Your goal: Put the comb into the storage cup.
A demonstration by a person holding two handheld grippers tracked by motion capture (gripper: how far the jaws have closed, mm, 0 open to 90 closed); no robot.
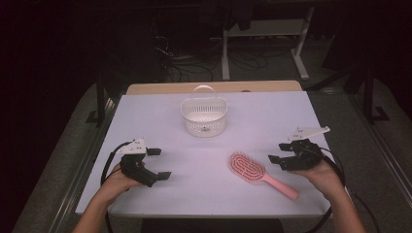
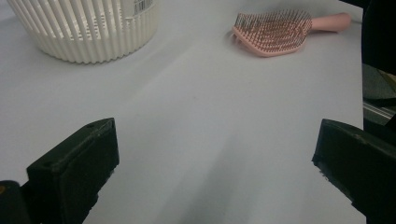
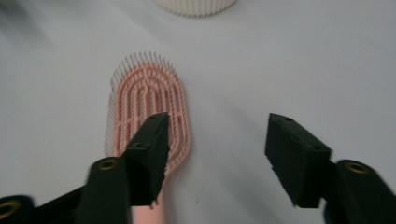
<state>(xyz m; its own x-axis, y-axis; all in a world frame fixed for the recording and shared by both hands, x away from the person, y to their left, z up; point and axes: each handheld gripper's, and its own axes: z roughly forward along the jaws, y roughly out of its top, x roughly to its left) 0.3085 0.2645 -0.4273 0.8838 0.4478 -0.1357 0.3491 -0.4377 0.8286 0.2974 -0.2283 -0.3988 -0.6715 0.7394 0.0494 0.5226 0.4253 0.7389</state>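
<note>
A pink hairbrush (image 1: pixel 248 168) lies bristles up on the white table, its handle pointing to the near right. My right gripper (image 1: pixel 278 152) hovers just right of the brush head, open, with nothing between its fingers. In the right gripper view the brush (image 3: pixel 144 100) lies below the left jaw, and the gripper (image 3: pixel 219 140) stands over bare table. My left gripper (image 1: pixel 159 163) rests near the table's front left, open and empty. In the left gripper view it (image 2: pixel 215 154) faces the brush (image 2: pixel 275 30) far off.
A white slatted basket (image 1: pixel 204 119) with a handle stands at the middle back of the table (image 1: pixel 194 194); its wall shows in the left gripper view (image 2: pixel 88 37) and its base (image 3: pixel 196 5) in the right gripper view. Dark floor, cables and desk legs lie beyond.
</note>
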